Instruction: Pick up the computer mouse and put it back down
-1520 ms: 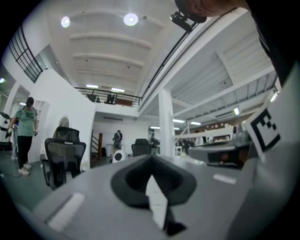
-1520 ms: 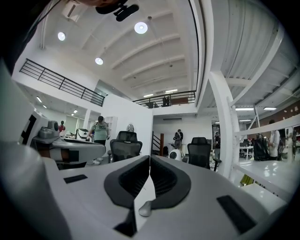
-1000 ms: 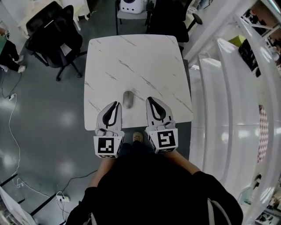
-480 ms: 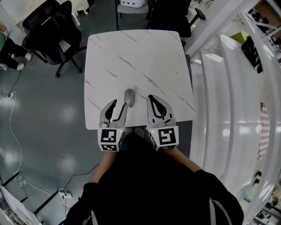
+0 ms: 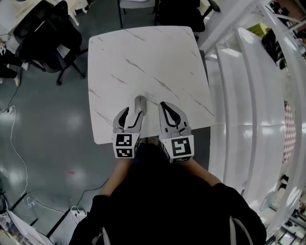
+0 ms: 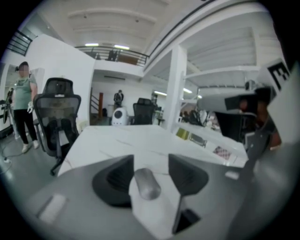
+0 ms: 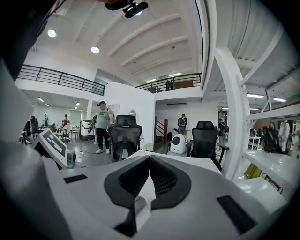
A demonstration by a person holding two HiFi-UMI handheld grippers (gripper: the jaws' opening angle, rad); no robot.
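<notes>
left hand-held gripper (image 5: 133, 113) moved up to mouse (image 5: 140, 101) — jaws just opened around it, right hand-held gripper (image 5: 164, 106) closed, empty

A white table (image 5: 153, 52) veined with grey marble stands on a glossy grey floor (image 5: 43, 119). A black office chair (image 5: 48, 38) sits off its far left corner, and another dark chair (image 5: 179, 9) at the far edge. A thin cable (image 5: 13, 143) trails over the floor. White curved shelving (image 5: 248, 105) runs along the right side. Farther off, a person in a green top (image 6: 22, 101) stands on the floor, a small rounded white machine (image 7: 178, 143) waits beyond the table, and a railed balcony (image 7: 61, 77) crosses overhead.
</notes>
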